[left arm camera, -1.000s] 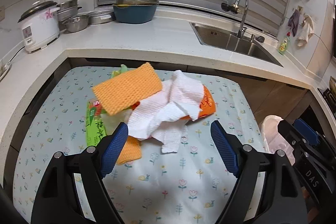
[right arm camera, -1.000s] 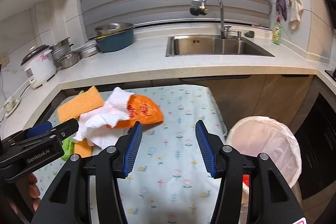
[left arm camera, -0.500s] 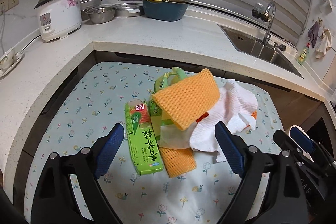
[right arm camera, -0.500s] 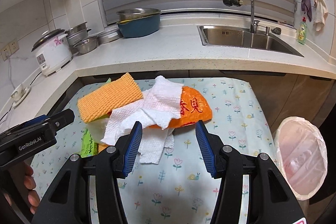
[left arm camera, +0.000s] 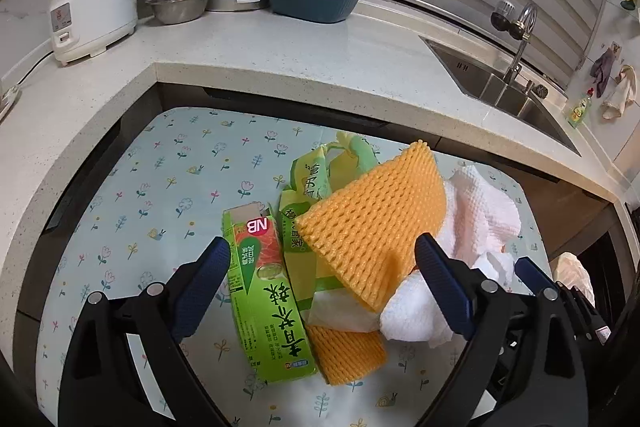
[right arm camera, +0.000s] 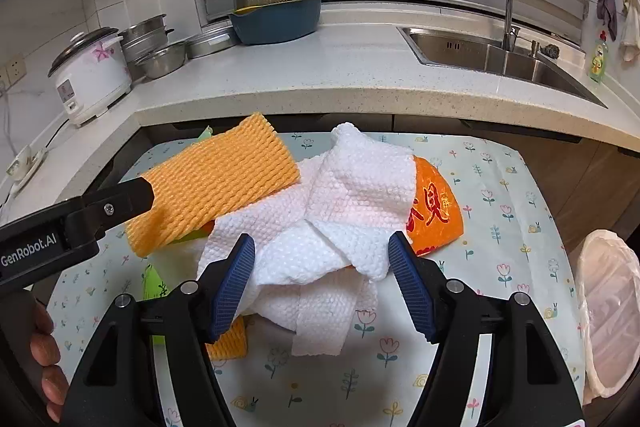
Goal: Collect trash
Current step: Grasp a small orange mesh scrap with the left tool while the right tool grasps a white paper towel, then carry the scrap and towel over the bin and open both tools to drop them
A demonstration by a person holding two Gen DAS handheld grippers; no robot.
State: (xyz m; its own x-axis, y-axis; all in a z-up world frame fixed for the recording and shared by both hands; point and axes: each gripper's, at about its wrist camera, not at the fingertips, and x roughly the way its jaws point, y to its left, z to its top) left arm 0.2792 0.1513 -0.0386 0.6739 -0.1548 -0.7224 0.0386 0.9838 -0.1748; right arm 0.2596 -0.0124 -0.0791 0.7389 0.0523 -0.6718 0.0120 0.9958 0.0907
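We hold two tools over a heap of trash on the flower-print cloth [left arm camera: 152, 187].

- Left hand-held gripper [left arm camera: 322, 279]: released, jaws spread wide and grasping nothing; it hovers above the green carton [left arm camera: 272, 303] and the orange foam net [left arm camera: 372, 223].
- Right hand-held gripper [right arm camera: 322, 281]: released, empty, jaws apart on either side of the white paper towel [right arm camera: 340, 219].
- Green carton: lying flat at the left of the heap, just beside a second orange foam piece [left arm camera: 344, 351].
- Orange foam net: tilted, resting on the green wrapper [left arm camera: 312, 183] and the paper towel.
- Orange packet [right arm camera: 434, 215]: partly under the paper towel, at the right of the heap.
- Lined bin [right arm camera: 608, 311]: beside the cloth's right edge.
- Counter [right arm camera: 320, 75]: behind the cloth, carrying a rice cooker [right arm camera: 92, 75].
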